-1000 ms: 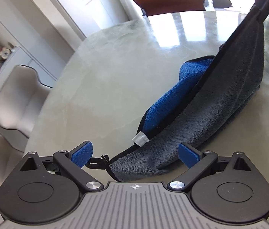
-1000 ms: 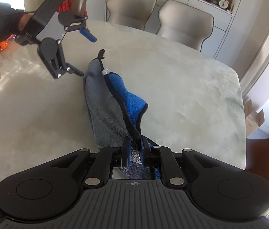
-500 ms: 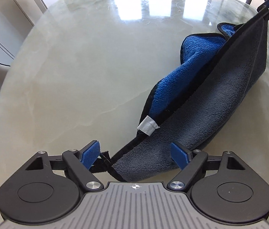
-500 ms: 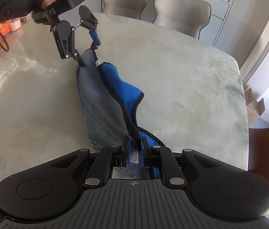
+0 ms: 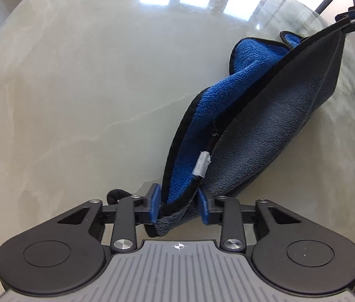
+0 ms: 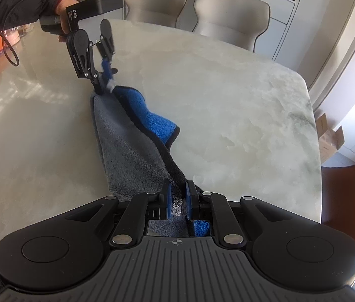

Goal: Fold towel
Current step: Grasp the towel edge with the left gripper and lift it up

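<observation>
One towel sags onto the table between two grippers: the right pinches one corner; the left, half-closed, straddles the other.

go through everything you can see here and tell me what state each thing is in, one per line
towel: folded over, grey outside, blue inside, stretched between both tools, sagging onto the table.
left tool: jaws part-open around one towel corner, not clamped.
right tool: shut on the opposite corner.
table: bare marble under the towel.
chairs: unoccupied, pushed up to the table.
</observation>
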